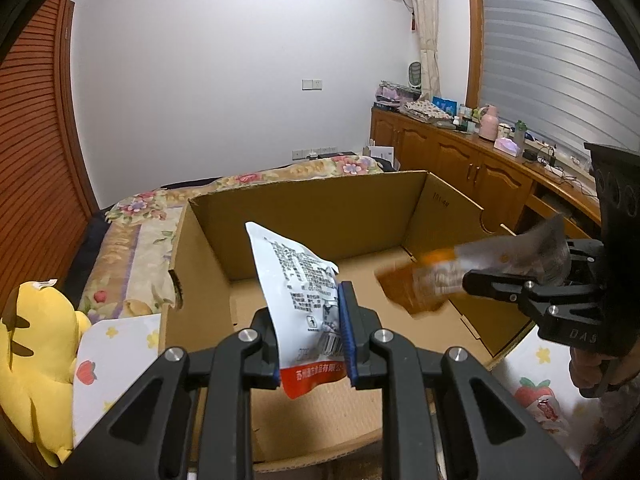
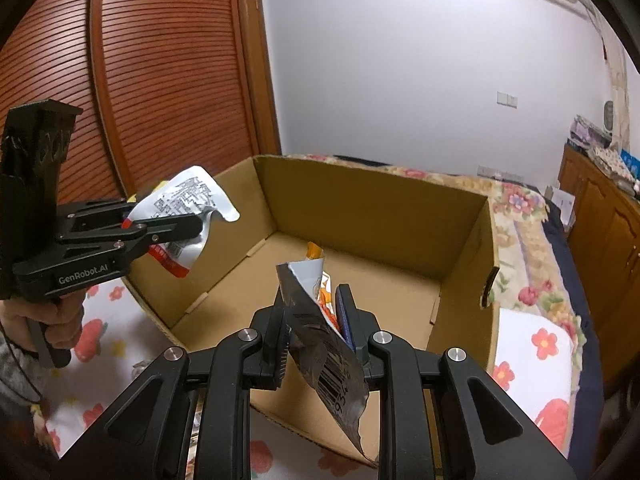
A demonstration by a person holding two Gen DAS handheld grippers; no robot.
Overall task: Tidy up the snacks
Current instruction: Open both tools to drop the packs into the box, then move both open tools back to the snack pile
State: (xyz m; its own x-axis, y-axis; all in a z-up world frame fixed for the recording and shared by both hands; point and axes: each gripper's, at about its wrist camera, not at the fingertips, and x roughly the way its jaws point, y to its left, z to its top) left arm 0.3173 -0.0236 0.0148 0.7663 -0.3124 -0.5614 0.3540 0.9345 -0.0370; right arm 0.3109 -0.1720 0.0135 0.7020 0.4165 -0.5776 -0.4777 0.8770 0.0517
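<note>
left tool (image 1: 310, 338): i see it clamped on a white snack packet (image 1: 298, 280) with a red bottom edge, held over the open cardboard box (image 1: 320, 204);
right tool (image 2: 314, 334): clamped on a silvery packet (image 2: 320, 344) with orange print, perhaps chips, also above the box;
box: sits on a floral bed (image 2: 524, 216); inside looks bare

Yellow plush toy (image 1: 38, 364) beside floral bedspread (image 1: 132, 236); wooden cabinets (image 1: 452, 160) — cluttered top.
</note>
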